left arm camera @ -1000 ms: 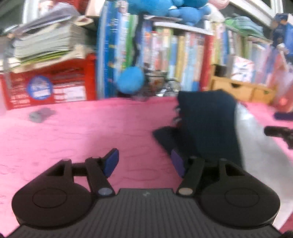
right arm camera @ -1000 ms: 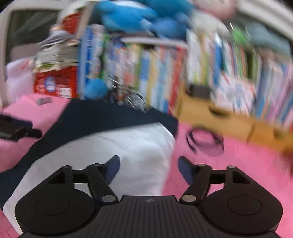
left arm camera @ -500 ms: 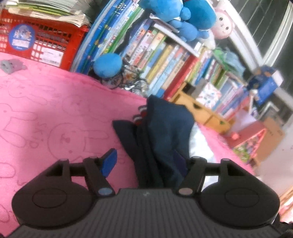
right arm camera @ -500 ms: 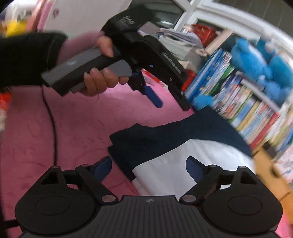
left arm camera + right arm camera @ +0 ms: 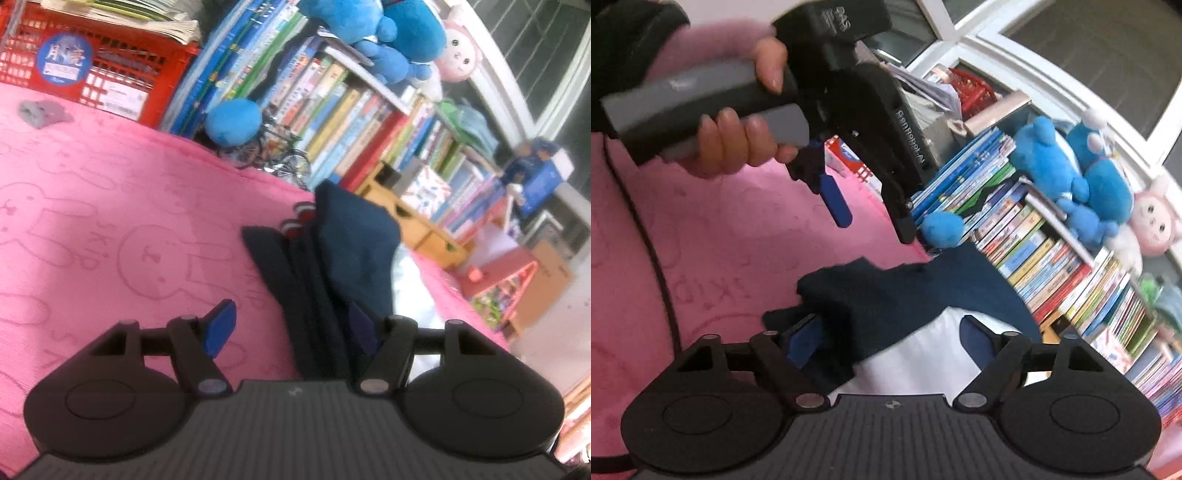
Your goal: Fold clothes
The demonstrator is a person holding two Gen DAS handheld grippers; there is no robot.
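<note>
- Pink rabbit-print blanket [image 5: 110, 206] fills my left wrist view; the garment [image 5: 351, 254], navy w/ a white part, lies on it toward the right, bunched in long folds, striped cuff at its far end.
- left gripper [image 5: 291, 325]: fingers apart, not clamping. Navy cloth runs btwn them, up against the right pad; left pad stands clear over bare blanket.
- Bookshelf [image 5: 351, 110] and red crate [image 5: 110, 74] sit behind, well apart from the cloth.
- Right wrist view: right gripper [image 5: 894, 339] low over the garment's near end, jaws closing but not clamped yet. Navy edge lies by the left pad, white panel [image 5: 923, 354] btwn the fingers.
- Same view shows my left hand [image 5: 735, 147] holding the other gripper above the blanket, just past the navy edge.
- Step, I reckon: getting a hold for the next fold, prob mid-task as cloth is already narrowed.
- Next needs: both pads biting the edge through all layers, then lift together, else layers slip.
</note>
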